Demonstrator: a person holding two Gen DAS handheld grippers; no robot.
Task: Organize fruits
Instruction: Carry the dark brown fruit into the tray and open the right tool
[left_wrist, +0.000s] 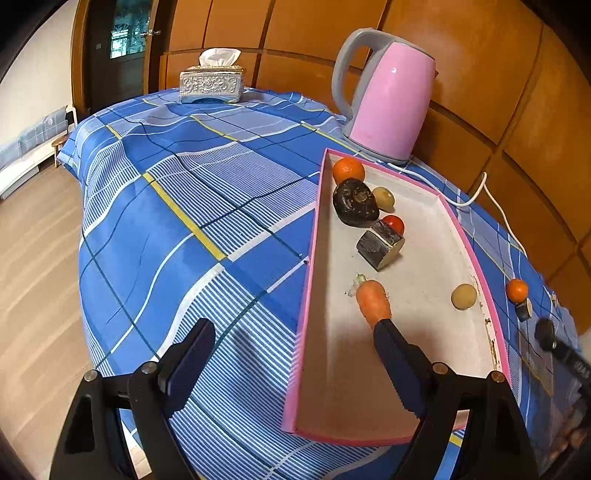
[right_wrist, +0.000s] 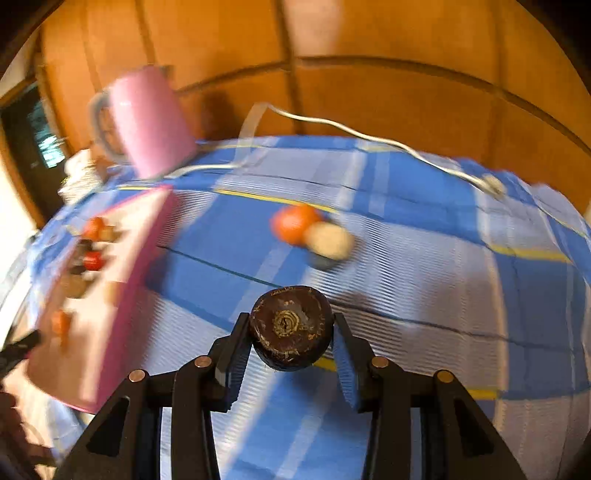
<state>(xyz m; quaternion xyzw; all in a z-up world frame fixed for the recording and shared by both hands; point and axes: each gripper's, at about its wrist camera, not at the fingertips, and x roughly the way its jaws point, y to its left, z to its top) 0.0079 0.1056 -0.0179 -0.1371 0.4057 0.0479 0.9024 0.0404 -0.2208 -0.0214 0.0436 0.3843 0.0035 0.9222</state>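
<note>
Glossy plastic kettle (left_wrist: 388, 99), cloth tablecloth (left_wrist: 207, 206)

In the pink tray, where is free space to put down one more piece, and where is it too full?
Free: the near end of the pink tray, below the carrot and the yellowish ball, and the strip along its right wall. Crowded: the far corner, where the orange, dark lump and tomato cluster.
</note>
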